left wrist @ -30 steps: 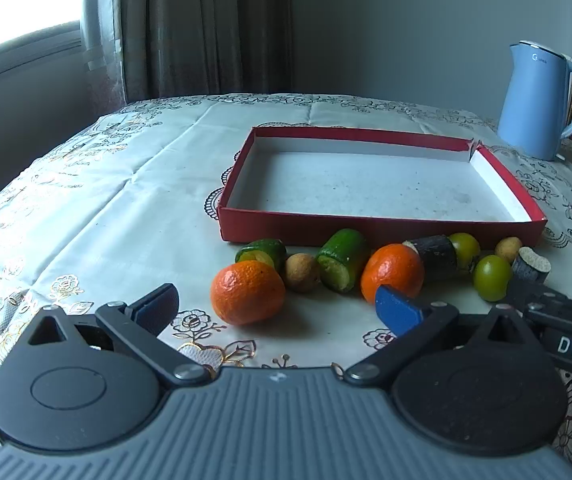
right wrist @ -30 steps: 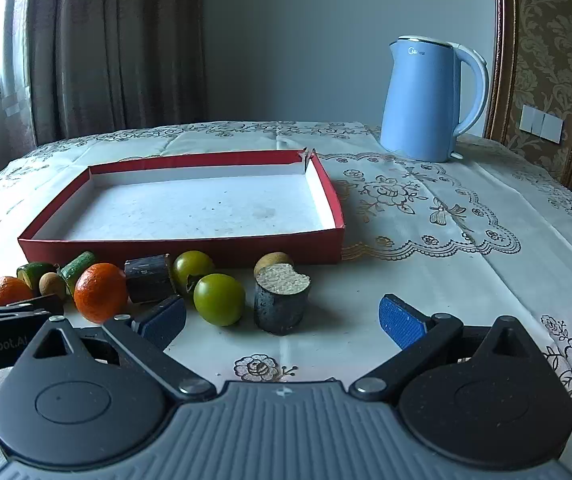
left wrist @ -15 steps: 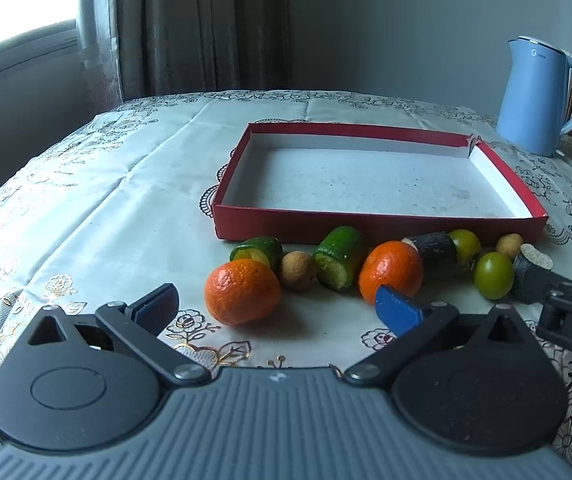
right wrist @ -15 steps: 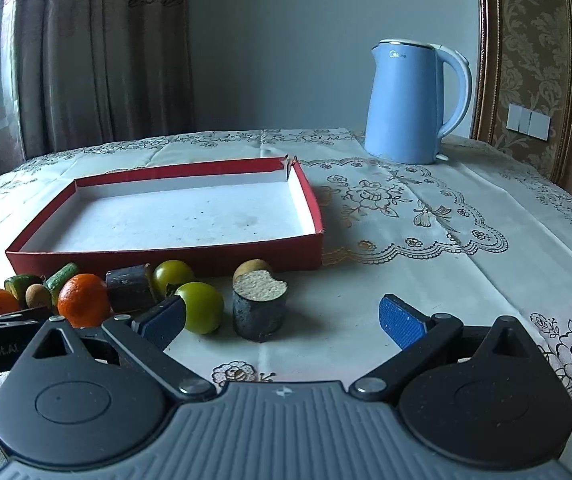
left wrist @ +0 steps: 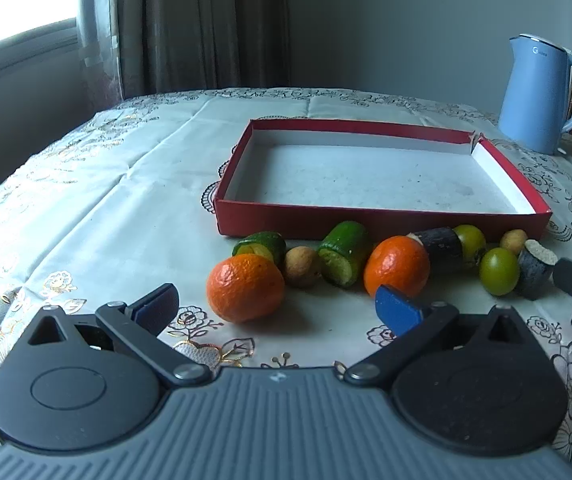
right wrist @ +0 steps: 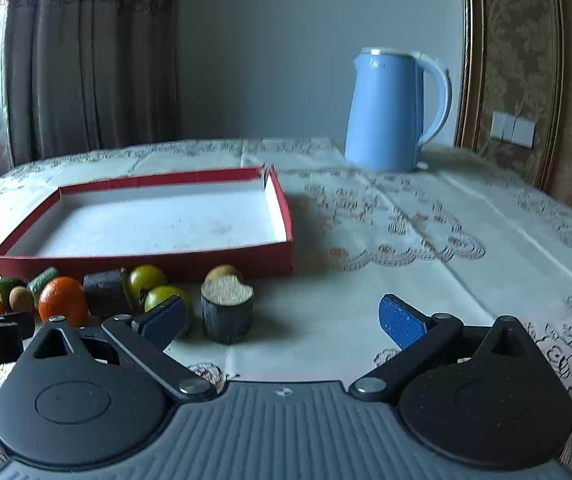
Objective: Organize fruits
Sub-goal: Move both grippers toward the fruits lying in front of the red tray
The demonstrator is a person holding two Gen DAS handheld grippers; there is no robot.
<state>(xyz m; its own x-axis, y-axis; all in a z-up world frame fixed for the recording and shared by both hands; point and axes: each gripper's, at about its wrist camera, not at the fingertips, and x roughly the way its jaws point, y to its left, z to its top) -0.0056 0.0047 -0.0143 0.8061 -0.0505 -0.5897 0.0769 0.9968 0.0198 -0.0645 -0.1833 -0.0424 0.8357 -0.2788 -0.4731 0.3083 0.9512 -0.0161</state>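
left wrist view: the left claw (left wrist: 275,306) is held low over the table (left wrist: 85,216), its jaws spread wide with nothing between the blue pads (left wrist: 396,308). just beyond the pads, a row of fruits is laid along the near wall of a red tray (left wrist: 366,222) with a white floor, in which nothing is seen. from left to right the row is made up of a near orange (left wrist: 245,287), a green piece (left wrist: 261,245) behind it, a small brown fruit (left wrist: 301,266), a cut green cylinder (left wrist: 344,253), a second orange (left wrist: 397,266), a dark cylinder (left wrist: 442,248), a yellow-green round fruit (left wrist: 469,239), a green round fruit (left wrist: 498,270), a small tan fruit (left wrist: 514,241) and a dark stub (left wrist: 536,266) with a pale cut top. the fruits are all on the cloth, outside the tray. a blue kettle (left wrist: 542,94) is seen far right, well apart from the tray.

right wrist view: the right claw (right wrist: 281,318) is likewise shown with jaws wide apart and nothing held. the dark stub (right wrist: 226,306) stands upright just beyond the left pad (right wrist: 161,318); the green round fruit (right wrist: 163,294) is partly hidden by that pad. the tray (right wrist: 145,266) lies far left, the kettle (right wrist: 394,110) far right. part of the left claw is seen at the left edge.
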